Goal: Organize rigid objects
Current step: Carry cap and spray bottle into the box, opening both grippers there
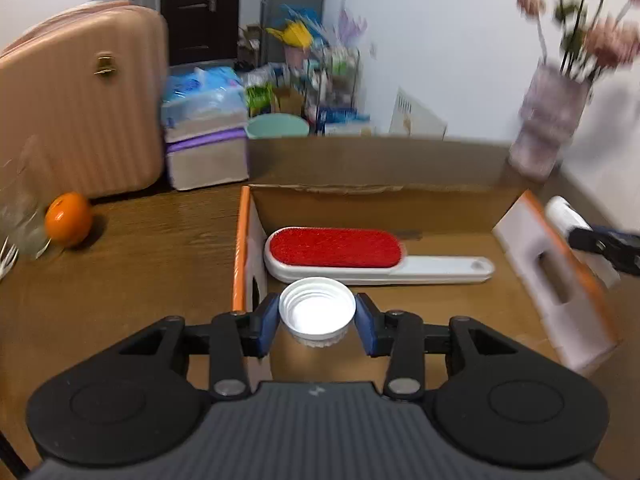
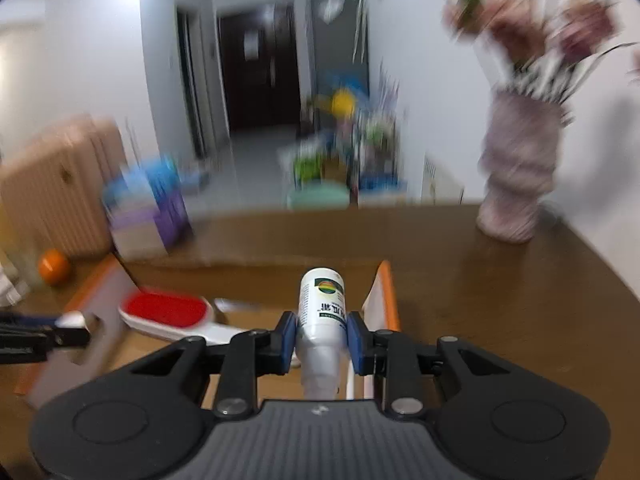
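My left gripper (image 1: 317, 316) is shut on a white screw cap (image 1: 317, 309), open side facing the camera, held over the near part of an open cardboard box (image 1: 360, 196). A lint brush with a red pad and white handle (image 1: 360, 254) lies inside the box. My right gripper (image 2: 322, 334) is shut on a white bottle with a printed label (image 2: 322, 304), held over the box's right side (image 2: 386, 300). The brush (image 2: 168, 310) also shows in the right wrist view, and the bottle (image 1: 566, 216) shows at the right edge of the left wrist view.
An orange (image 1: 68, 218) sits on the wooden table (image 1: 140, 256) left of the box. A pink suitcase (image 1: 80, 96) and stacked packs (image 1: 206, 136) stand behind. A vase of pink flowers (image 1: 548, 116) stands at the back right corner.
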Tool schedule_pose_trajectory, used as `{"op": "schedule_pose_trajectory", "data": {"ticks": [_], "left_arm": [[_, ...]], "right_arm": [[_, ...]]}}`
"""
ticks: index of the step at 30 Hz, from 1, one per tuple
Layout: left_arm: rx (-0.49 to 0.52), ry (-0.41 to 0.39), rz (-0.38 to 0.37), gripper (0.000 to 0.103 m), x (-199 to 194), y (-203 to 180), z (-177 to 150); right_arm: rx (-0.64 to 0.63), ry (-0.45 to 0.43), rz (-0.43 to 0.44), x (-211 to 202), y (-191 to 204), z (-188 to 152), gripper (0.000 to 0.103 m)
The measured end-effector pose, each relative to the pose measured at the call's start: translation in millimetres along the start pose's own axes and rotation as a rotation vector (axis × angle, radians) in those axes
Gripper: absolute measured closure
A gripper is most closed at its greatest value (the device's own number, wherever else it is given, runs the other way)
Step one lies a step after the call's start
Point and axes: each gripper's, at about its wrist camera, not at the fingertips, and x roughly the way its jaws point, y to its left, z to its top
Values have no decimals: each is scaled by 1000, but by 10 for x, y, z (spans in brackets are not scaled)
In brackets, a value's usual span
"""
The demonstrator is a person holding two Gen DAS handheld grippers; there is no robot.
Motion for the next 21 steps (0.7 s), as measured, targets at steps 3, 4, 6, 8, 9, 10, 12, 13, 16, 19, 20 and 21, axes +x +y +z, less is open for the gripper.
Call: {"op": "schedule_pose_trajectory", "data": {"ticks": [3,4,6,8,9,10,12,13,16,19,20,21], "left_arm": [[103,44,41,62,325,-64,42],[126,61,60,62,419,-70,51],[161,72,59,61,504,-98,57],[177,89,65,60,553,-134,74],[174,91,63,58,563,-130,77],[175,92,64,56,555,-140,73],[185,103,58,55,538,-155,68],[184,107,59,55,519,-155,68],[172,118,63,51,386,-145,88],[179,123,51,38,127,-138,130],[184,119,53,33,16,-142,147],[183,108,68,30,-94,-144,160]], "right_arm": [[-96,106,-57,492,114,51,77],[-131,125,-78,595,173,42,77],[-215,170,-137,805,283,-12,77],[-270,219,-190,979,354,-48,76],[-285,228,-191,984,384,-58,76],[-303,224,-189,972,415,-65,78],[-346,227,-222,963,475,-99,76],[-357,232,-232,961,486,-104,74],[-340,227,-228,819,478,-55,73],[-309,191,-193,477,458,60,68],[-302,180,-188,358,442,101,67],[-297,165,-186,224,434,140,64]]}}
